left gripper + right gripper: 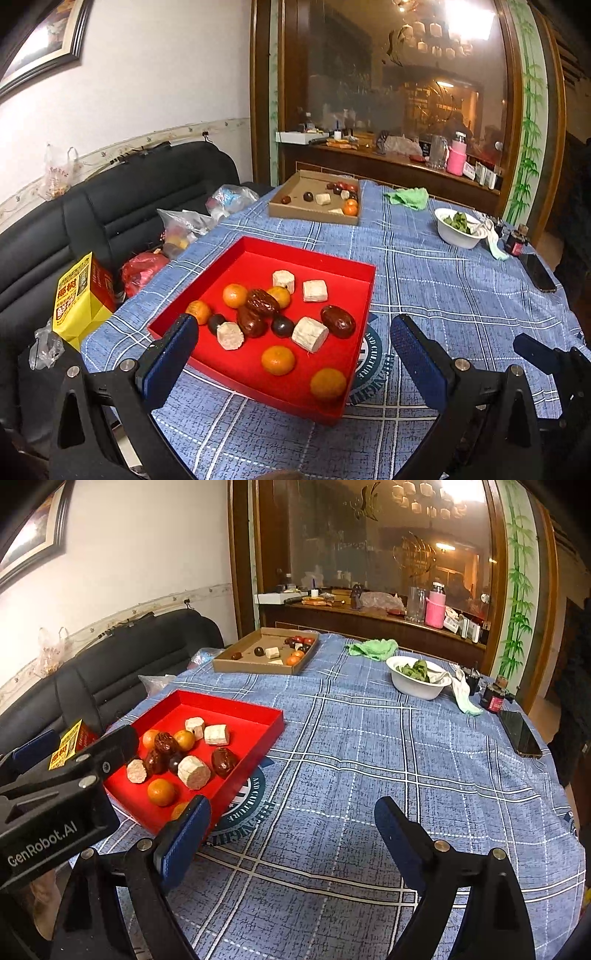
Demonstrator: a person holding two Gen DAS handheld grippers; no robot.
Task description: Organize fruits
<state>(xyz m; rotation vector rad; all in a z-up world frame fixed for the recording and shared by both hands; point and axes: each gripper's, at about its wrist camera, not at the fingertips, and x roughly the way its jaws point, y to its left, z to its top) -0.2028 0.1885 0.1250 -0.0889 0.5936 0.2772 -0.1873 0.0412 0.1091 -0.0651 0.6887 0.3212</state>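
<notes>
A red tray (255,369) lies on the near left of the table and holds several oranges (278,360), red dates (337,321), dark plums (282,326) and pale cut chunks (309,334). A brown cardboard tray (295,212) at the far end holds several more of the same fruits. My left gripper (295,343) is open and empty, above the red tray's near edge. My right gripper (291,823) is open and empty over the blue cloth, to the right of the red tray (255,734). The left gripper's body (66,794) shows at the left of the right wrist view.
A white bowl of greens (417,681), a green cloth (373,648), a small dark jar (493,698) and a phone (521,734) sit toward the table's right side. A black sofa (110,206) with bags and a yellow box (79,299) stands left of the table.
</notes>
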